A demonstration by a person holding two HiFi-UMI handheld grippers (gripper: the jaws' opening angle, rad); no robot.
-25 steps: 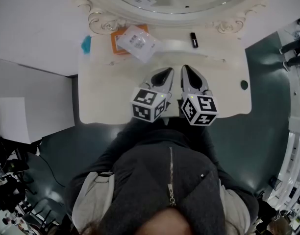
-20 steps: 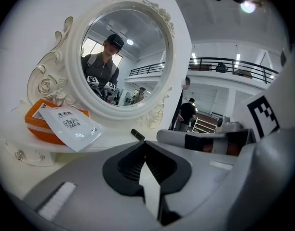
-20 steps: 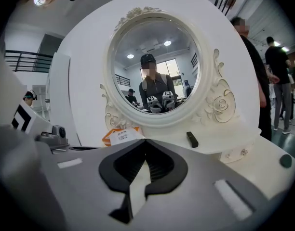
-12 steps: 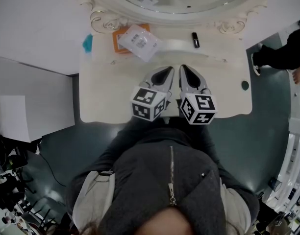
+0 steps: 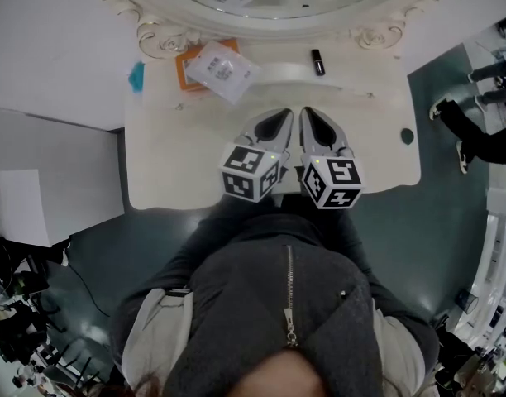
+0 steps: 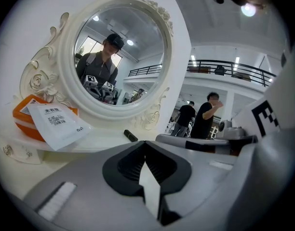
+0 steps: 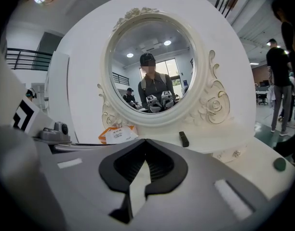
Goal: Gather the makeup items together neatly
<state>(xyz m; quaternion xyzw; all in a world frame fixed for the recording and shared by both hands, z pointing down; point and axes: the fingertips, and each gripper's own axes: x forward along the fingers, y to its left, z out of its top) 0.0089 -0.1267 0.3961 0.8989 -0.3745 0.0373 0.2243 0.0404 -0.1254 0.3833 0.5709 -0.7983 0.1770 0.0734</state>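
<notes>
Both grippers hover side by side over the cream dressing table [image 5: 179, 164], well short of the makeup. The left gripper [image 6: 145, 150] has its jaws pressed together with nothing between them, and the right gripper [image 7: 146, 148] is just the same, closed and empty. At the back shelf under the oval mirror [image 5: 261, 25], an orange box [image 5: 183, 66] sits with a white sachet [image 5: 218, 71] lying across its top; its contents can't be seen. A small black tube [image 5: 317, 61] lies well apart to the right.

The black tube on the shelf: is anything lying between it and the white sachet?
No. In the head view the shelf is bare between the black tube and the white sachet.
</notes>
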